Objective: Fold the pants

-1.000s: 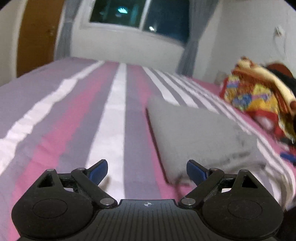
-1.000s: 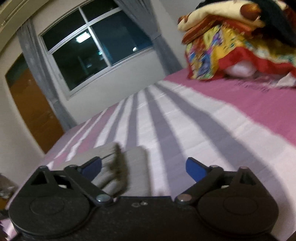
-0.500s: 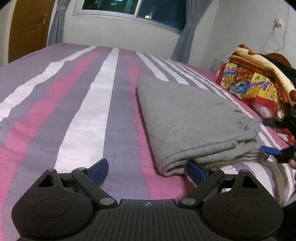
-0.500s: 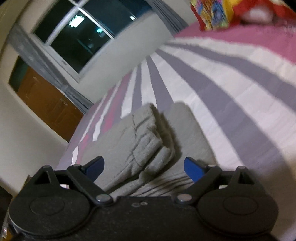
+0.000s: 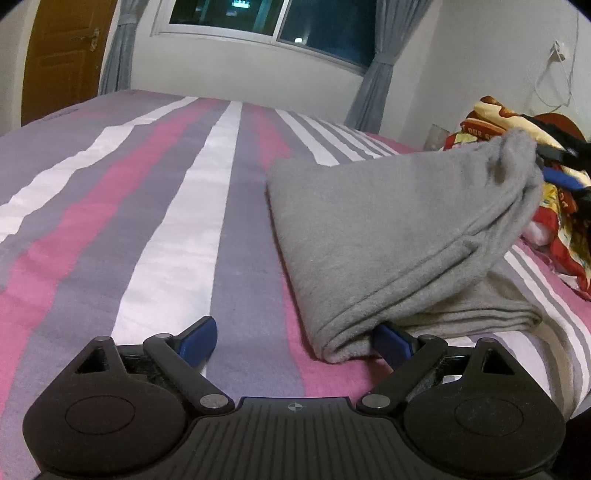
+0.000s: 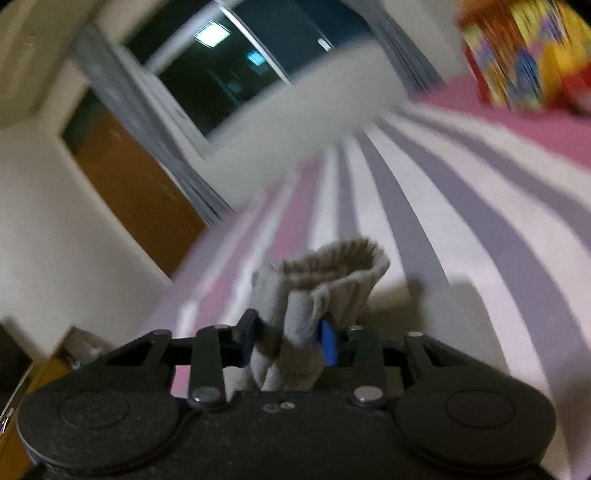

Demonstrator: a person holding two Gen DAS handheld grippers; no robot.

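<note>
Grey pants [image 5: 388, 229] lie folded on the striped bed [image 5: 147, 221]. Their far right end is pulled up off the stack by my right gripper [image 5: 554, 166]. In the right wrist view the right gripper [image 6: 288, 332] has its jaws closing, and its pads press on a bunched grey cuff of the pants [image 6: 332, 266]. My left gripper [image 5: 291, 334] stands open low over the bed at the pants' near left corner. Its right finger [image 5: 391, 343] sits at the folded edge, and nothing is pinched between its fingers.
A colourful blanket pile [image 5: 561, 221] sits on the bed to the right of the pants, also seen as the blanket pile [image 6: 524, 55]. A window with grey curtains [image 5: 258, 22] and a brown door [image 5: 59, 55] are behind the bed. Striped sheet stretches to the left.
The right gripper has gone from open around the pants' end to clamped on it and raised it off the stack. The left gripper came closer to the near corner, then held still.
</note>
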